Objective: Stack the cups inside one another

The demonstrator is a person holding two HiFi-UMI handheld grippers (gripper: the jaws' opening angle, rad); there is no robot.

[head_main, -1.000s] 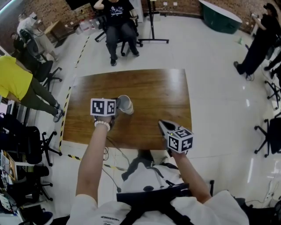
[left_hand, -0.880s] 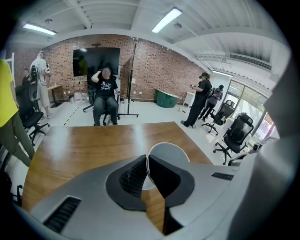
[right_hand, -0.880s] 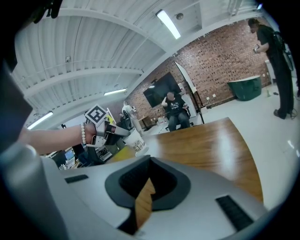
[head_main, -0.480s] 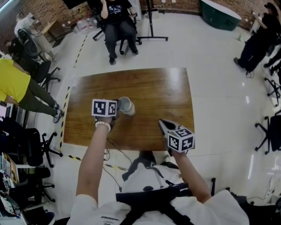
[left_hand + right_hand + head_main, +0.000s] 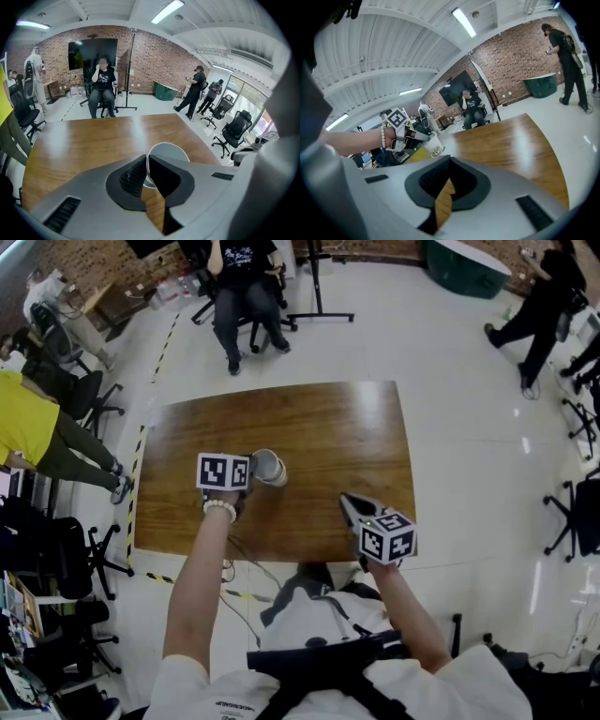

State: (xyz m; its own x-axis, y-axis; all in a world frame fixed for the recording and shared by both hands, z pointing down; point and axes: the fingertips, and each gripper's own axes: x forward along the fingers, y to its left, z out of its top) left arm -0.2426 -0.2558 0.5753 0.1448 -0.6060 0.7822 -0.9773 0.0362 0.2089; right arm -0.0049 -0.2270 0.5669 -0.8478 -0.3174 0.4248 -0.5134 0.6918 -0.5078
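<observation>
Looking steeply down, a brown wooden counter (image 5: pixel 328 427) fills the middle of a pale floor, with seated and standing people well beyond its far and side edges.

The person's left gripper (image 5: pixel 249 469) reaches in from the near edge, left of the counter's middle. Its fingers (image 5: pixel 133 176) are almost together, pinching the thin wall of a white cup (image 5: pixel 270 468) at the rim.

The right gripper (image 5: pixel 349 505) hangs over the near edge, toward the near right corner. Its fingers (image 5: pixel 436 178) are pressed together with nothing between them.

The cup is the only one visible, well in from every edge and leaning. Whether its base touches the wood, or whether others sit nested inside it, cannot be told.

The main risk is probably the one-sided pinch. A hold on just the rim lets the cup swing or slip, and if it is let go while leaning it could tip and roll toward the left edge.
</observation>
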